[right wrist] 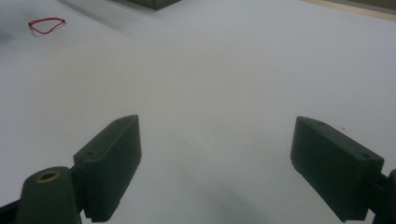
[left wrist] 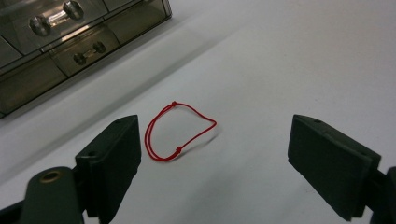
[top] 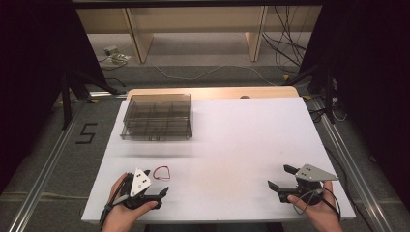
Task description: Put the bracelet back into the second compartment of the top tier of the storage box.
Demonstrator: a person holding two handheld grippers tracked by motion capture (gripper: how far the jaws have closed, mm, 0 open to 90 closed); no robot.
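Note:
A thin red string loop (top: 162, 171) with two small knots lies flat on the white table top (top: 232, 145) near the front left. In the left gripper view the loop (left wrist: 180, 132) rests just ahead of the jaws, closer to the left one and touching neither. My left gripper (top: 149, 182) (left wrist: 215, 135) stands open right behind it, held in a hand. Over at the front right, my right gripper (top: 280, 176) (right wrist: 217, 126) is open above bare table with nothing between its jaws. Its view has the red loop (right wrist: 45, 25) far off at the top left.
A smoky clear plastic drawer box (top: 157, 116) (left wrist: 70, 42) with several small drawers stands at the table's back left. A wooden strip (top: 212, 92) runs along the far edge. Metal rails and cables lie on the floor around the table.

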